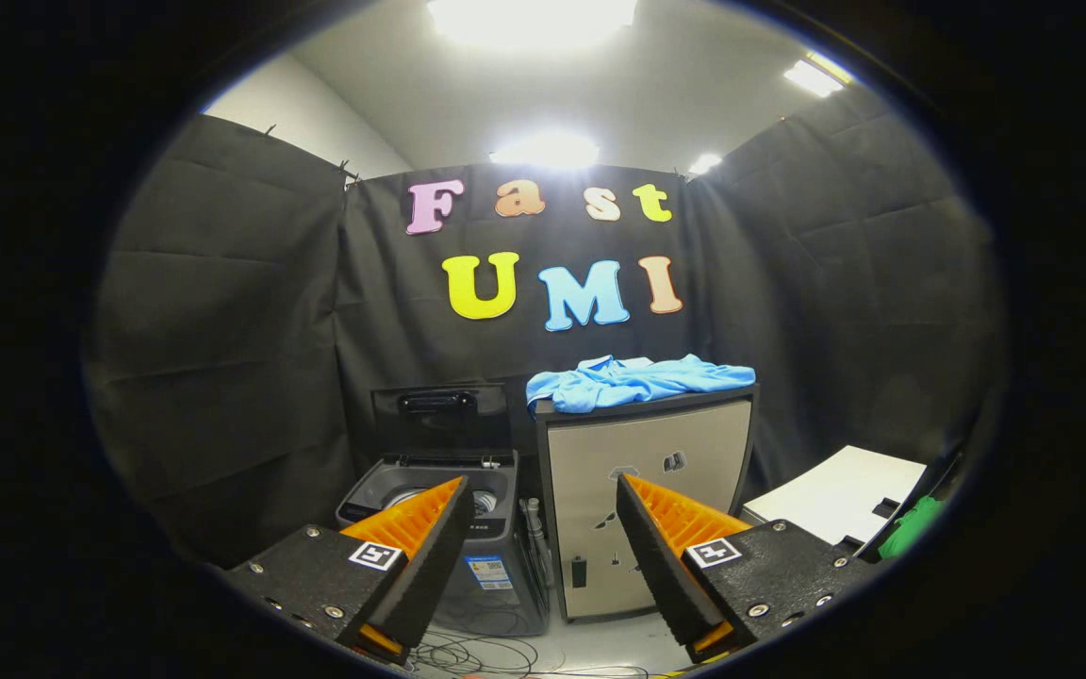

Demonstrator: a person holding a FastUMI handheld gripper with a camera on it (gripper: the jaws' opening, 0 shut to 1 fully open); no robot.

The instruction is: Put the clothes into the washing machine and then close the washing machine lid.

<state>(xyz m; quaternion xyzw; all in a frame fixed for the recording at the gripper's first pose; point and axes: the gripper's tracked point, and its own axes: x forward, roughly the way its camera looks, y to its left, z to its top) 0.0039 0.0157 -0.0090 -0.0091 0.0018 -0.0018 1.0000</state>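
- Gripper view: the gripper [541, 490] hangs in the open air of the booth with its two fingers spread wide apart and nothing between them; it holds nothing.
- The clothes [633, 380], a light blue garment, lie crumpled on top of a cabinet [647, 509] that stands well beyond the fingers. They sit higher than the fingertips and slightly toward the right finger's side, so the reach looks to be forward and upward.
- The garment is spread sideways along the cabinet's top, its long run crossing the line the fingers point along; a bunched fold at its left end, with a collar-like ridge near the middle, seems the easiest place to pinch.
- The washing machine [439, 528] stands on the floor just beside the cabinet, on its left, partly behind the left finger. Its lid [441, 415] is raised upright at the back and the drum opening is exposed.
- Judged from this, the task has barely begun: the garment is untouched, and the carry from cabinet top to drum would run down and to the left.
- Loose cables [477, 651] lie on the floor in front of the machine, below the fingers.
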